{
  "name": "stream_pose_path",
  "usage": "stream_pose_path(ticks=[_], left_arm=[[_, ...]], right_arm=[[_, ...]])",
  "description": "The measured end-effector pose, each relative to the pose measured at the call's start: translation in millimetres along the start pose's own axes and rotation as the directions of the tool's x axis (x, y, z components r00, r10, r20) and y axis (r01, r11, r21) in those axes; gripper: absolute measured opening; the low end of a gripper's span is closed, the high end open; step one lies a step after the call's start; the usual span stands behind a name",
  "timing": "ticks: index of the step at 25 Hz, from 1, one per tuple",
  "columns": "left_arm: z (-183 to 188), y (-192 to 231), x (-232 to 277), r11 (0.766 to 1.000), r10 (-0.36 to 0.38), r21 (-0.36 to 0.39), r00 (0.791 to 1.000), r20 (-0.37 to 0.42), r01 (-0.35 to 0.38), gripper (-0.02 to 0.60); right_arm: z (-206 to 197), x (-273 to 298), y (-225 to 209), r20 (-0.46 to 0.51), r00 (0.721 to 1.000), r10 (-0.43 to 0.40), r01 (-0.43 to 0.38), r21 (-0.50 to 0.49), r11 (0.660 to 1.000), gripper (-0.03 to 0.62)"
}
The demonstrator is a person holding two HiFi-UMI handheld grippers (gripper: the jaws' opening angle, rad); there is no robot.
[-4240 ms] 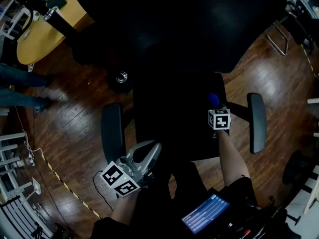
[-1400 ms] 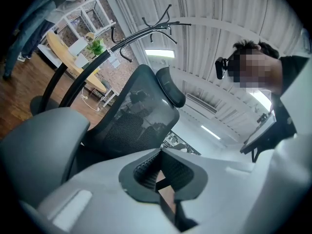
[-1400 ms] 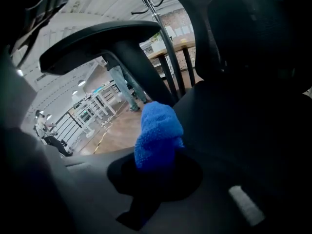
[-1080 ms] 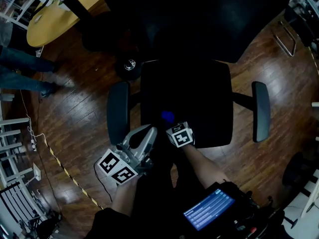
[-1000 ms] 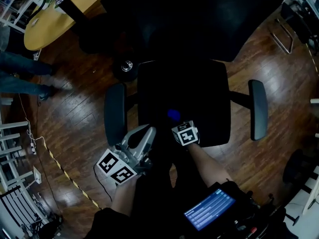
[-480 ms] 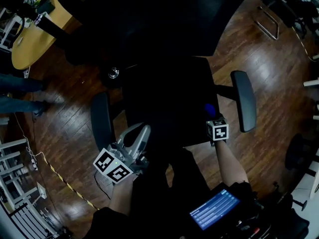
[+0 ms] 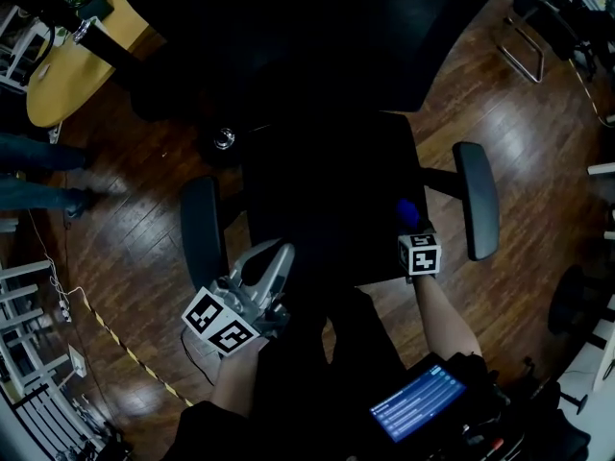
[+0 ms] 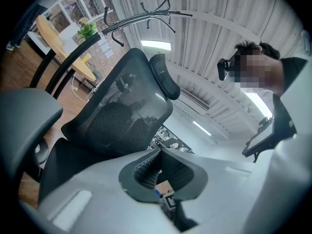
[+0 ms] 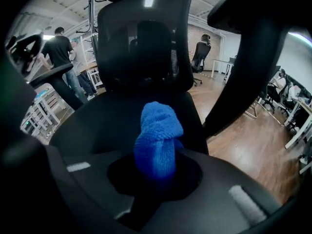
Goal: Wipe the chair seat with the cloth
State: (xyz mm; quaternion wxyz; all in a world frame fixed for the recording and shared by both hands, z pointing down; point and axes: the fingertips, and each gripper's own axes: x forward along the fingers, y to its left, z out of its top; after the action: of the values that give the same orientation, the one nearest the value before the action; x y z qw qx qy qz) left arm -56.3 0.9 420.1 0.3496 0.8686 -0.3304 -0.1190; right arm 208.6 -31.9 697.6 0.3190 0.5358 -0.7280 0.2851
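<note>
1. The right tool (image 7: 411,227) was clamped on the blue cloth (image 7: 407,211). The cloth was a bunched wad that poked out past the tips.
2. The cloth sat right of frame centre, over the lower right part of the black chair seat (image 7: 327,181) and near the right-hand armrest (image 7: 478,209). The seat was too dark to tell whether the cloth was pressing on it or sitting just above it.
3. The left tool (image 7: 274,262) was lower left of centre, beside the seat's front left corner. Its jaws were closed together on nothing, and it was well apart from the cloth.
4. The step in hand was probably a wiping pass across the seat. It called for a tight grip and the tool tilted so that cloth, not hard tips, met the fabric.
5. Overlapping strokes were advisable, running from the right edge toward the left-hand armrest (image 7: 200,233) and taking in the front lip and corners.
6. Risks were the small wad slipping out and the chair swivelling under pressure. The idle left tool could have braced the chair.
</note>
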Motion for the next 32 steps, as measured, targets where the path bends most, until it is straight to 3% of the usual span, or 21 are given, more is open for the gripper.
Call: stream_pose_path(ticks=[4, 8, 13, 16, 23, 29, 32], left_arm=[[2, 7, -2, 1.0, 0.007, -0.006, 1.0, 0.013, -0.007, 0.005], [0, 8, 0, 1.0, 0.001, -0.022, 0.999, 0.032, 0.0, 0.005], [4, 14, -5, 0.998, -0.005, -0.059, 0.999, 0.049, 0.008, 0.005], [9, 23, -11, 0.997, 0.013, -0.08, 0.997, 0.072, -0.007, 0.005], [15, 40, -19, 0.993, 0.042, -0.112, 0.995, 0.089, -0.032, 0.005], [15, 44, -17, 0.992, 0.026, -0.126, 0.997, 0.077, -0.017, 0.005], [14, 48, -13, 0.992, 0.025, -0.127, 0.998, 0.063, -0.017, 0.005]], right_arm=[[47, 33, 40, 0.017, 0.995, 0.097, -0.097, 0.003, 0.995, 0.037], [118, 78, 99, 0.064, 0.974, 0.219, -0.212, -0.101, 0.972, 0.038], [183, 126, 187, 0.035, 0.94, 0.338, -0.326, -0.189, 0.926, 0.038], [192, 158, 237, -0.015, 0.919, 0.393, -0.386, -0.233, 0.893, 0.037], [188, 204, 309, -0.093, 0.901, 0.424, -0.432, -0.266, 0.862, 0.038], [191, 211, 301, 0.01, 0.904, 0.427, -0.41, -0.258, 0.875, 0.038], [185, 212, 276, -0.02, 0.922, 0.386, -0.381, -0.21, 0.901, 0.038]])
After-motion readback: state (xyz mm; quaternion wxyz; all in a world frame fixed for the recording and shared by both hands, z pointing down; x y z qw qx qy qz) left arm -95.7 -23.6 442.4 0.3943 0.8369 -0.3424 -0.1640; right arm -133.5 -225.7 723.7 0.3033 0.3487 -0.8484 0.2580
